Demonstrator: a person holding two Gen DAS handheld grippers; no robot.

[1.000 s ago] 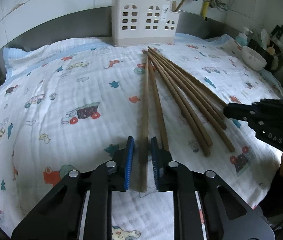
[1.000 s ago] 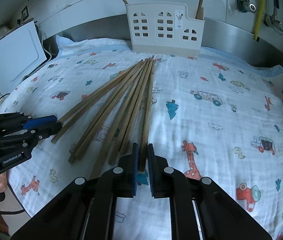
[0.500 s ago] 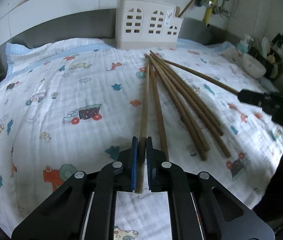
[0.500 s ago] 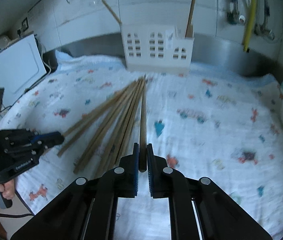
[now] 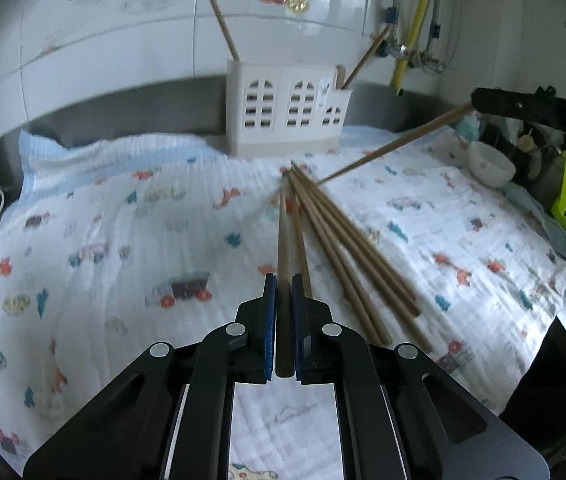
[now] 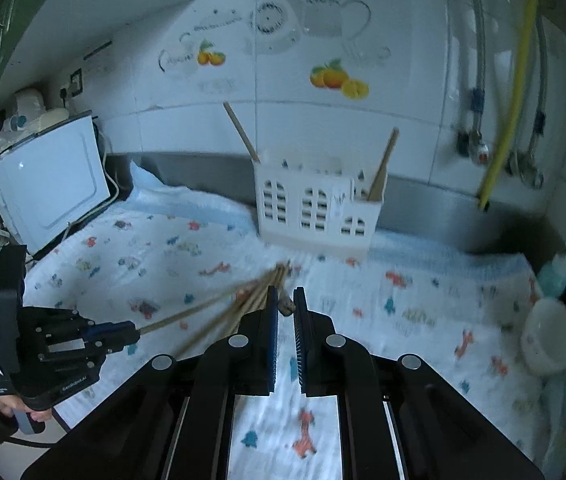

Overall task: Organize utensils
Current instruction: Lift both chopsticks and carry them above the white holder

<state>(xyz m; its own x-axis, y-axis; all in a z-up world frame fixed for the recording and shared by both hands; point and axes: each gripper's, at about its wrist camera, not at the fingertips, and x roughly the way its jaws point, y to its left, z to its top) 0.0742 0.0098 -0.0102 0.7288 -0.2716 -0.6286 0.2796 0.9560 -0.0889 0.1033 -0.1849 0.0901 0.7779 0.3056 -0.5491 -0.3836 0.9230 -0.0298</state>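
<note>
White printed cotton cloth (image 5: pixel 131 248) covers counter | white ceramic bowl (image 5: pixel 490 164) at 2 o'clock | yellow pipe (image 6: pixel 511 92) at 1 o'clock

- left gripper (image 5: pixel 282 296) fills the lower centre of its own view; jaws nearly together, clamped on a chopstick (image 5: pixel 283 240) running up the frame; in the right wrist view it sits at lower left, a hand (image 6: pixel 19 408) on its handle
- right gripper (image 6: pixel 285 308) at lower centre of its own view; jaws pinched on a chopstick end (image 6: pixel 285 306); its dark body enters the left view at upper right
</note>
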